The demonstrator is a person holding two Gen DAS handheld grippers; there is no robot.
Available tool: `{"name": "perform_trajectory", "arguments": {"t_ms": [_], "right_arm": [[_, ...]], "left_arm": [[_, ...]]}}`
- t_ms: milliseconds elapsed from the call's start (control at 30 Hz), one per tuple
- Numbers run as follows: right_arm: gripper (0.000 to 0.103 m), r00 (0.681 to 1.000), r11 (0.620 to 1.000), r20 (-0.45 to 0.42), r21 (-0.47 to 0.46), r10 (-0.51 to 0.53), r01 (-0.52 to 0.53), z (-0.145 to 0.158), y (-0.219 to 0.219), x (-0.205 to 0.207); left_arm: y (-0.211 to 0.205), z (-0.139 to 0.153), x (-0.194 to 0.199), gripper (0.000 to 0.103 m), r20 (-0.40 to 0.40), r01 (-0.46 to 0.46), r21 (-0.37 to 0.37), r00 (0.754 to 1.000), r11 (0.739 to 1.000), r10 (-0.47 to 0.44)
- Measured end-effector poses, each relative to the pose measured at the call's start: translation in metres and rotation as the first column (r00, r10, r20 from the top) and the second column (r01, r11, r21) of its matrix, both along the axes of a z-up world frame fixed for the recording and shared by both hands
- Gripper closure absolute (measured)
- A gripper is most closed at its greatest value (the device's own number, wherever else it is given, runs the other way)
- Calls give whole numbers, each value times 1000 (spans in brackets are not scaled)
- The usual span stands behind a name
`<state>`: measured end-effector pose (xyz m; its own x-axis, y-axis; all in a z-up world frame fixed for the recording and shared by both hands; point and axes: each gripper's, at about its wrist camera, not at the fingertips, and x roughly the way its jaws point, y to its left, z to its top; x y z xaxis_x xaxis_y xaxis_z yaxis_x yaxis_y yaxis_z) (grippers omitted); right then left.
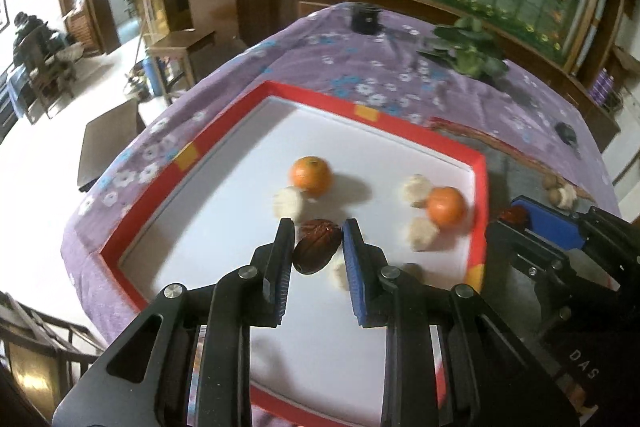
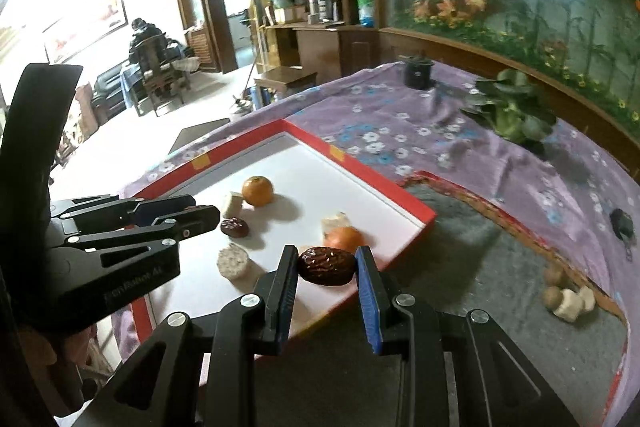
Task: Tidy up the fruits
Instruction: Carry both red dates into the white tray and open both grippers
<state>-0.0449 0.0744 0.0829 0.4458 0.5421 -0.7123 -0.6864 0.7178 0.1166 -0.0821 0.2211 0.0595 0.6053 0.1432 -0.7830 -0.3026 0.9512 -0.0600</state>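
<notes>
Left wrist view shows my left tool (image 1: 318, 233) pinching a dark wrinkled date (image 1: 316, 247) by its two ends, hanging over the white floor of the red-rimmed tray (image 1: 280, 89); right wrist view shows my right tool (image 2: 326, 261) doing the same with a second date (image 2: 327, 265), this one above the tray's near red edge. Both fruits are glossy and rounded, held only at their tips, so I judge a small twist or a jolt could squirt either one out sideways. The pictures are smeared, which makes me think a quick sweep could shake a date loose. Just beyond my left tool lie pale fruit chunks (image 1: 287, 202) and two oranges, the nearer orange (image 1: 446, 207) close to the right wall; a dropped date could knock a round orange rolling, or I could clip a chunk on the way down. My two tools hang near each other, so crossing paths risks a bump. Farther right, on the grey mat (image 2: 500, 267) on the desk, a small cluster of pieces (image 2: 568, 301) waits, easy to scatter.
</notes>
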Motion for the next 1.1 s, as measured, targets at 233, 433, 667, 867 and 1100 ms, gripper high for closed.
{"name": "perform_trajectory", "arguments": {"t_ms": [233,433,667,867,1100], "right_arm": [[75,997,997,-18,-5,72,-72,-8,37,13],[75,995,994,-30,-30,99,-100,-19,61,22],[75,992,991,-45,-58,117,-119,-30,77,32],[75,992,992,-58,-52,116,-119,-37,82,39],[75,990,993,-99,-43,104,-109,-49,82,47]], "left_arm": [[22,-9,0,79,-15,-47,-12,999,999,46],[32,-19,1,79,-35,-68,-20,997,998,67],[38,-27,6,79,-50,-84,-32,995,996,83],[40,-32,10,79,-60,-89,-35,994,995,87],[38,-40,16,79,-81,-98,-35,992,995,94]]}}
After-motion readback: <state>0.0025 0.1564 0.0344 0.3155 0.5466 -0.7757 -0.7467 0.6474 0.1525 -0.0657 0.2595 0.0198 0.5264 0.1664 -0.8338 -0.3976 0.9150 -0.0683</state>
